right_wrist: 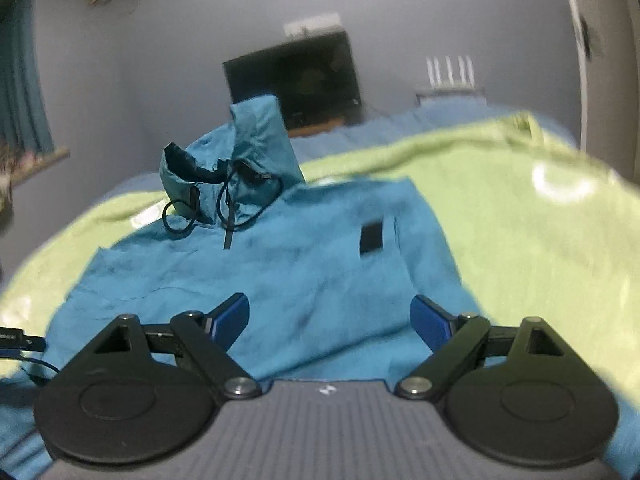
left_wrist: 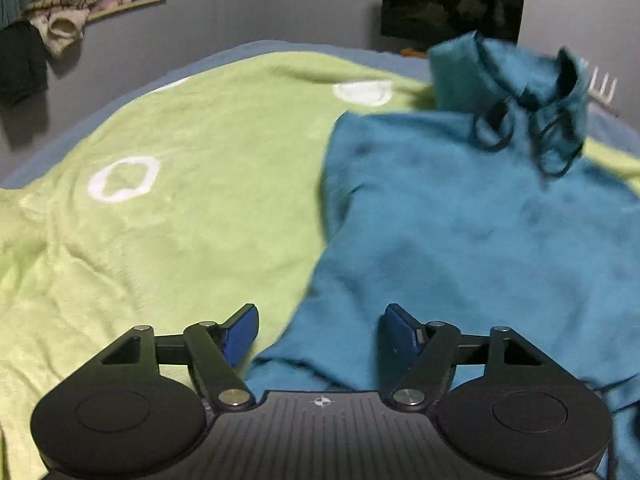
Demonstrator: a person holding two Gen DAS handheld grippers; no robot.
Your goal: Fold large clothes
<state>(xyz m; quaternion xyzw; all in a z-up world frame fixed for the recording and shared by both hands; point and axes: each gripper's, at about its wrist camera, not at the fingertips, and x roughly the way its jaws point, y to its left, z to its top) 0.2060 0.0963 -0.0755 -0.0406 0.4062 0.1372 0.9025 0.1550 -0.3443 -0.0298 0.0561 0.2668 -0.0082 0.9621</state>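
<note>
Both grippers sit lowest in their views, each with blue-padded fingers spread wide and nothing between them. Left gripper (left_wrist: 319, 334): positioned above the near left edge of the teal jacket (left_wrist: 472, 232), where the fabric meets the green blanket (left_wrist: 168, 216); whether the fingers touch the cloth cannot be determined from this angle. Right gripper (right_wrist: 330, 324): positioned above the lower body of the teal jacket (right_wrist: 280, 272), jaws likewise apart and empty.

Jacket position: spread front-up on the green blanket (right_wrist: 520, 216), which covers a bed with a blue sheet (left_wrist: 280, 46) showing at the far edge. Its hood (right_wrist: 240, 156) stands bunched and upright at the far end, with black drawcords (right_wrist: 228, 216) looping down from the collar. One black rectangular patch (right_wrist: 371, 239) marks the chest area. Motion blur softens the fabric detail.

Background: grey wall, a dark screen (left_wrist: 448, 8) beyond the bed, and piled clothes (left_wrist: 64, 12) on a ledge at upper left.
</note>
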